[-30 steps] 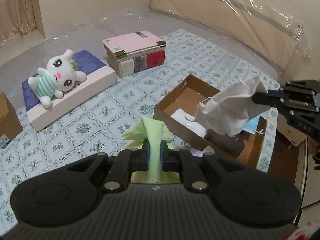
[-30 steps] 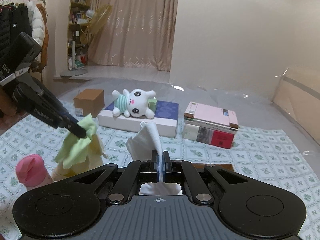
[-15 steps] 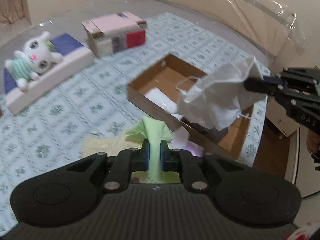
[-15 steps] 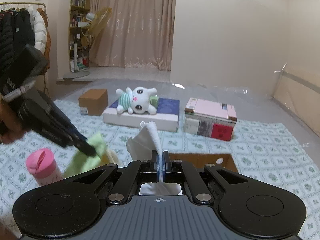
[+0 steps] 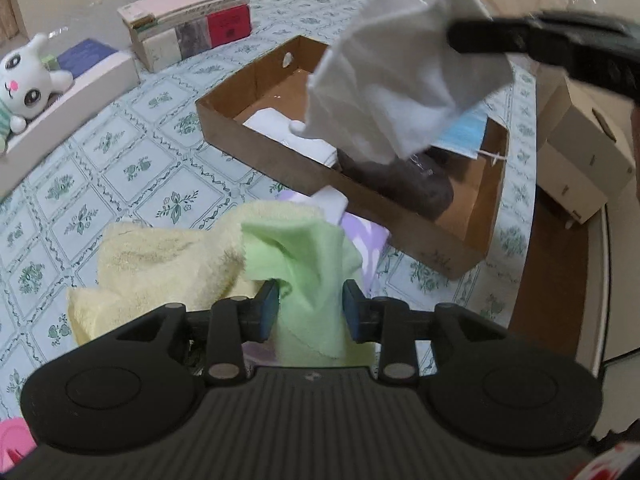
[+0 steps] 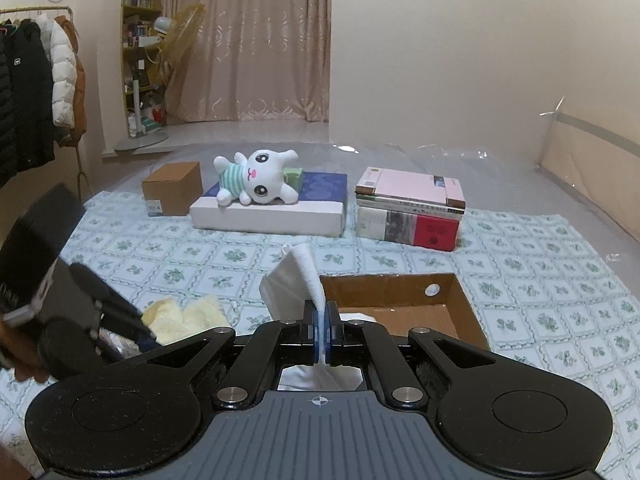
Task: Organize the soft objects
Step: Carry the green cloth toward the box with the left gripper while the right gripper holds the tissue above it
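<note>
My left gripper (image 5: 310, 312) is low over a yellow towel (image 5: 160, 264) on the patterned bed sheet. Its jaws are opening, and a green cloth (image 5: 304, 264) stands loose between them, draped onto the towel. A purple item (image 5: 368, 240) lies under the cloth. My right gripper (image 6: 322, 336) is shut on a white cloth (image 6: 296, 284). In the left wrist view the white cloth (image 5: 400, 80) hangs from that gripper (image 5: 452, 36) above an open cardboard box (image 5: 400, 216). The box holds a dark grey item (image 5: 400, 184), a folded white piece (image 5: 288, 136) and a blue mask (image 5: 464, 132).
A plush bunny (image 6: 256, 180) lies on a white and blue box (image 6: 272, 212). Beside that box are a stack of books (image 6: 412, 208) and a small brown carton (image 6: 172, 188). A pink bottle (image 5: 12, 440) is at the near left. White cartons (image 5: 580, 160) stand off the bed's right edge.
My left gripper sank toward the yellow towel and its jaws parted around the green cloth. The right gripper carried the white cloth closer, over the cardboard box.
</note>
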A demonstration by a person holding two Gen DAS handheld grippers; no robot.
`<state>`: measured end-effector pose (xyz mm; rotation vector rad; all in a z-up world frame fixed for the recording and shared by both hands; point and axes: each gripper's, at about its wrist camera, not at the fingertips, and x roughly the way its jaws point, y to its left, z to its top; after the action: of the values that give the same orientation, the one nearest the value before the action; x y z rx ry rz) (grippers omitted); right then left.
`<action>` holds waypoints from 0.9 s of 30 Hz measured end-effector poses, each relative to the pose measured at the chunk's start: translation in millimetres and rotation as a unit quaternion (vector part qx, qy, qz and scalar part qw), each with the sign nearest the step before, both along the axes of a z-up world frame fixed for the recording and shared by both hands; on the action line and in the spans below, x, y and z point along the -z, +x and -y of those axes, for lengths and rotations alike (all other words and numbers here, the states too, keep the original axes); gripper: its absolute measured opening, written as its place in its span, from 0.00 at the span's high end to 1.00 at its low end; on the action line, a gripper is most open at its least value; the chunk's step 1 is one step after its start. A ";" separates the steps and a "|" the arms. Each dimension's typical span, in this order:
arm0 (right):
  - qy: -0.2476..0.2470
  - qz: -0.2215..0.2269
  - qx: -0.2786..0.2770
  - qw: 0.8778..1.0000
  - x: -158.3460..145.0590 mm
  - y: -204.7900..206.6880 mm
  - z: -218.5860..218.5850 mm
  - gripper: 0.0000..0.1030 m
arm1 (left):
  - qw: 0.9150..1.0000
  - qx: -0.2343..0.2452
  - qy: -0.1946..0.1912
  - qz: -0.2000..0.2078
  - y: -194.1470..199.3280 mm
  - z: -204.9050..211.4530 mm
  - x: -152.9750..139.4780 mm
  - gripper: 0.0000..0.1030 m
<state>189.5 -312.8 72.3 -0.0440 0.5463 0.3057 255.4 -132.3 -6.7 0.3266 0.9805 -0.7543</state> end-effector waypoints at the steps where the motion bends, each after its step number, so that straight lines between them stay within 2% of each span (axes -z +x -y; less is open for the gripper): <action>1: 0.001 0.001 0.000 1.000 0.2 -1.3 1.4 0.98 | 1.000 0.004 0.000 0.007 -3.8 0.4 0.0 0.69; 4: 0.003 0.000 0.000 1.000 0.4 -3.8 3.8 0.98 | 0.999 0.008 0.008 0.033 -15.8 2.7 -3.4 0.69; 8: 0.008 -0.001 0.005 1.000 0.5 -8.1 8.3 0.98 | 0.999 0.010 -0.004 0.050 -25.9 8.4 -7.5 0.69; 13: 0.011 -0.001 0.010 1.000 -1.1 -13.7 14.4 0.98 | 0.996 0.015 0.017 0.084 -31.5 25.3 -3.3 0.69; 15: 0.011 0.000 0.014 1.000 -2.1 -15.5 17.1 0.98 | 0.996 0.015 0.026 0.089 -31.0 28.5 -1.2 0.80; 16: 0.012 0.000 0.016 1.000 -2.5 -16.7 19.1 0.98 | 0.996 0.012 0.028 0.088 -29.7 28.9 -0.4 0.89; 17: 0.013 0.001 0.017 1.000 -3.0 -17.0 20.9 0.98 | 0.996 0.011 0.031 0.086 -28.7 29.3 0.1 0.93; 22: 0.018 0.005 0.023 1.000 -7.6 -21.9 28.7 0.98 | 0.996 0.006 0.024 0.082 -28.5 24.4 -8.5 0.94; 27: 0.024 0.012 0.030 0.999 -15.1 -25.7 35.4 0.98 | 0.997 -0.003 -0.004 0.083 -27.3 17.9 -41.0 0.95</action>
<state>163.8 -348.1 87.4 0.0146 0.5148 0.2599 228.1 -150.2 34.2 0.3730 0.8210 -0.7141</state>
